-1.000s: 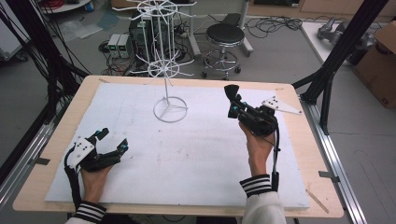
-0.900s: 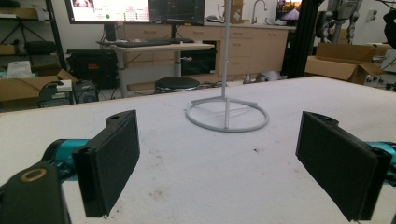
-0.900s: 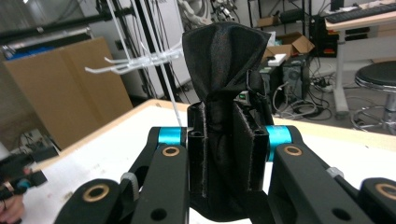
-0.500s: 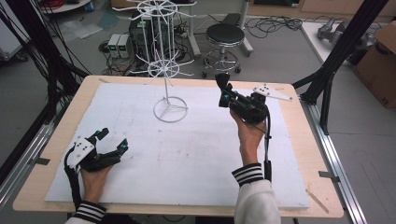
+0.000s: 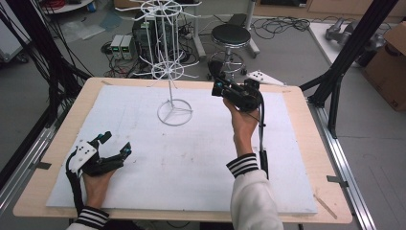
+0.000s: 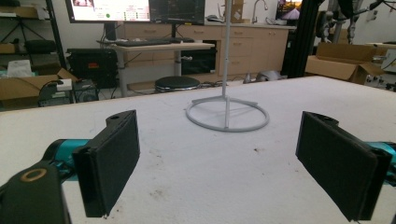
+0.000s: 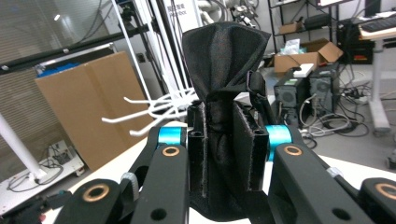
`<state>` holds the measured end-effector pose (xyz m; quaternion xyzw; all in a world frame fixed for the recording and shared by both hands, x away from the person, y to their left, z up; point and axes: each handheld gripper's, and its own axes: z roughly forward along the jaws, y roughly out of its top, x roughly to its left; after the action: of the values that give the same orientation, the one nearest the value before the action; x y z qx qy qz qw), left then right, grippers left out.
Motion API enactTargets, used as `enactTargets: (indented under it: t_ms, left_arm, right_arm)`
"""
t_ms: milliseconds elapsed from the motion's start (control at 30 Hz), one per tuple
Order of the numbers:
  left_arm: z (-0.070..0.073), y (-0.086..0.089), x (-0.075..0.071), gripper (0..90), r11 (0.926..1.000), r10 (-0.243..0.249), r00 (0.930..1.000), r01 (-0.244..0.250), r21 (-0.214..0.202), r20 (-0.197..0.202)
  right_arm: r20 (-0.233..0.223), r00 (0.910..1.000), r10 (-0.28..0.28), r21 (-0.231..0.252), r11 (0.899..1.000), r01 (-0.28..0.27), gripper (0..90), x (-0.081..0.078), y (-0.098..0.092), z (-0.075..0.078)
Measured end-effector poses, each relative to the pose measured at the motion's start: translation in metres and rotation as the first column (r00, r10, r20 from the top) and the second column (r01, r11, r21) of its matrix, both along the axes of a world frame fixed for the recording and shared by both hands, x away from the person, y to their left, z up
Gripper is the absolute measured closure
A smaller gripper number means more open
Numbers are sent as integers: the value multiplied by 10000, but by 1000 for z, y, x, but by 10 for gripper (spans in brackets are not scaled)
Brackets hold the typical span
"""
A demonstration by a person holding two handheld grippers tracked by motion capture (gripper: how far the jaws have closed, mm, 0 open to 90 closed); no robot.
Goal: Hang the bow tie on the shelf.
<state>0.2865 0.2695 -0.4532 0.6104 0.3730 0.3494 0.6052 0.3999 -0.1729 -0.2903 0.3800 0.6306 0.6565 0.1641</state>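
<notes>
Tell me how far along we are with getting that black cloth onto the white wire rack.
Done: the right gripper has the black cloth clamped between its fingers and lifted off the table. In hand: it is held up close to the white wire rack, near its lower hooks. Left: the cloth is not yet on any hook. The left gripper rests open on the table, holding nothing.
</notes>
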Motion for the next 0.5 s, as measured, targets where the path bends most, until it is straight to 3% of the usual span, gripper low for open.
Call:
enactTargets:
  t_ms: [267, 500]
  left_arm:
    - [0, 0, 0, 140, 10000, -22, 10000, 22, 22, -9]
    - [0, 0, 0, 141, 10000, -20, 10000, 20, -9, 4]
  right_arm:
    - [15, 9999, 114, 99, 9999, -114, 763, 13, 12, 9]
    - [214, 9996, 190, -285, 9994, -184, 763, 20, 21, 9]
